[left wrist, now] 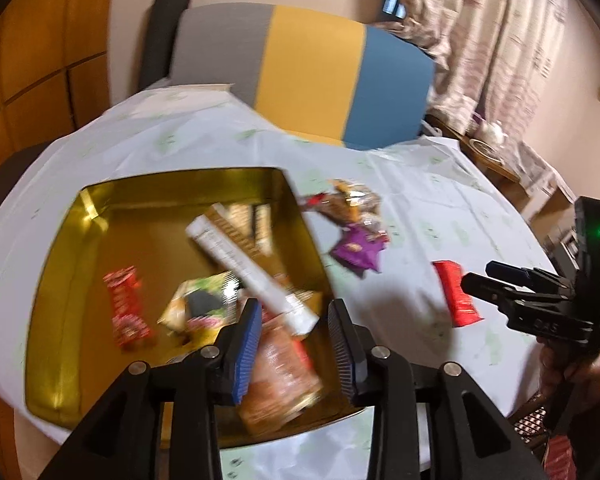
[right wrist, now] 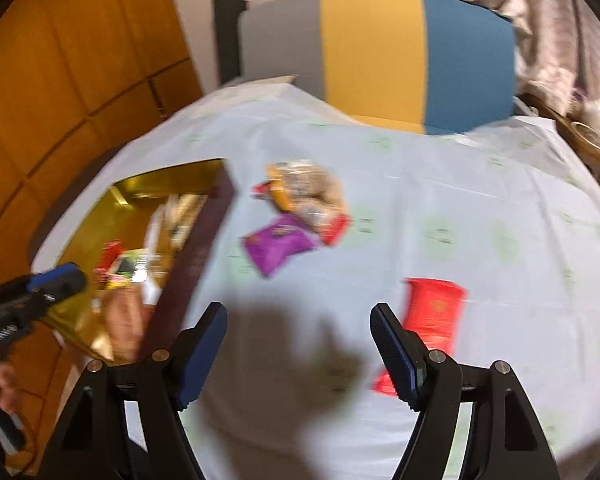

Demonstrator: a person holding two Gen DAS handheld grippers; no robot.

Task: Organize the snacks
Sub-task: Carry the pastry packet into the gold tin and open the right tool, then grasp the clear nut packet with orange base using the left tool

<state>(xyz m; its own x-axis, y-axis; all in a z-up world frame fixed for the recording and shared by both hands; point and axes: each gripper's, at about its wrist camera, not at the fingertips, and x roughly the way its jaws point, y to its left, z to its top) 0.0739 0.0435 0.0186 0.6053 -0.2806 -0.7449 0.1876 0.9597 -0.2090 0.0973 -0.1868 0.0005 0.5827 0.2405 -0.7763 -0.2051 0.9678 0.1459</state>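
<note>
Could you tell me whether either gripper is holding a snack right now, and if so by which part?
Nothing is held. The left gripper hangs open above the snacks in the gold tin; the right gripper stands open over bare tablecloth beside the red packet.

Almost nothing could be read, as both views were smeared by motion. In the left wrist view, raised marks on the black body of the right gripper [left wrist: 476,276], to the right of the gold tin [left wrist: 56,320], looked like "EAS", but the letters were uncertain. In the right wrist view, a pale line of lettering ran along the black body of the left gripper [right wrist: 66,276], over the near end of the tin, too blurred to spell out. The print on the white bar wrapper [left wrist: 252,272] inside the tin was illegible.
</note>
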